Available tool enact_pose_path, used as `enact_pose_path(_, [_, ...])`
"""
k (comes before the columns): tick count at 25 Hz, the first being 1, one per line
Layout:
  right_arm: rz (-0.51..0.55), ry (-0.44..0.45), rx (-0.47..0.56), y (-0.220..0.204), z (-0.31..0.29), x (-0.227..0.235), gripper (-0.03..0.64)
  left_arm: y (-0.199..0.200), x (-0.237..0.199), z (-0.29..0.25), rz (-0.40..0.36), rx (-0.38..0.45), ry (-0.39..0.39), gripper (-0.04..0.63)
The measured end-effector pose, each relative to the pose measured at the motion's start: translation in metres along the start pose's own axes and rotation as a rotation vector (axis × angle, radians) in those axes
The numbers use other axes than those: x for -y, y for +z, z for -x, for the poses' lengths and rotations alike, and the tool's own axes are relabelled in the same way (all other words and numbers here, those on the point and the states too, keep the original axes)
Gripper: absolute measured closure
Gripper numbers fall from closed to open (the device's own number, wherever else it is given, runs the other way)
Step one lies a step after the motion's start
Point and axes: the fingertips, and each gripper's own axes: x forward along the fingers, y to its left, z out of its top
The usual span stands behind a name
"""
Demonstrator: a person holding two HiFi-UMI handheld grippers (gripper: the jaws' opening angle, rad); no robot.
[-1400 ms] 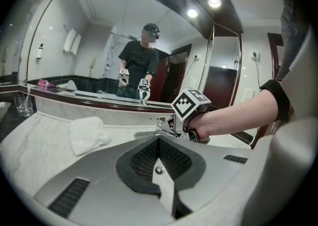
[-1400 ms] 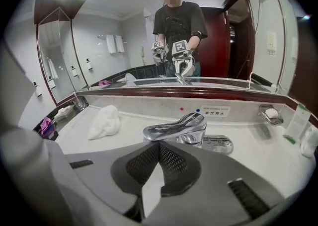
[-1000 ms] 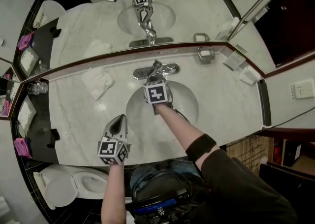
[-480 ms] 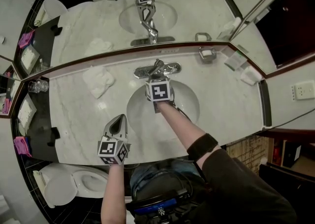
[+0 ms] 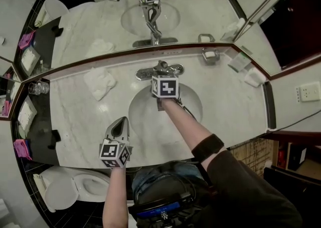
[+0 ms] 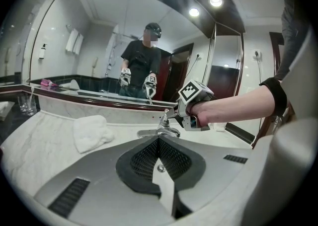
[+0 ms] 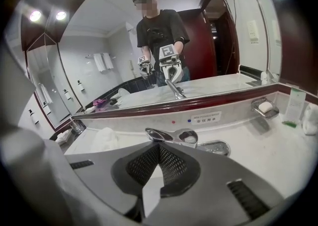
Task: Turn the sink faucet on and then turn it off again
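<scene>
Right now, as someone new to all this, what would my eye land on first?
Probably the big mirror behind the marble counter, which doubles the whole scene. Next, the right tongs, shut, reach over the sink to the lever of the chrome faucet, while the left tongs, also shut, hang at the sink's near-left edge. A crumpled white towel lies left of the faucet.

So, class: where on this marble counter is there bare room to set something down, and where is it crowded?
Bare marble: right of the basin, in front of the soap dish; also left, between the white towel and the counter edge. Crowded: behind the basin, the right gripper at the faucet.
</scene>
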Motion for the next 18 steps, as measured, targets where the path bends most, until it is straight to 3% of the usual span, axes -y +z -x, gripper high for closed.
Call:
enact_pose_path(11, [0.029,-0.009,-0.027,0.0,0.001,0.004,0.604,0.003,0.005,0.005,-0.007,0.012,0.001,0.595])
enact_pose_path(18, [0.13,0.016,-0.048,-0.002,0.017,-0.001,0.6,0.011,0.012,0.012,-0.018,0.02,0.006,0.595])
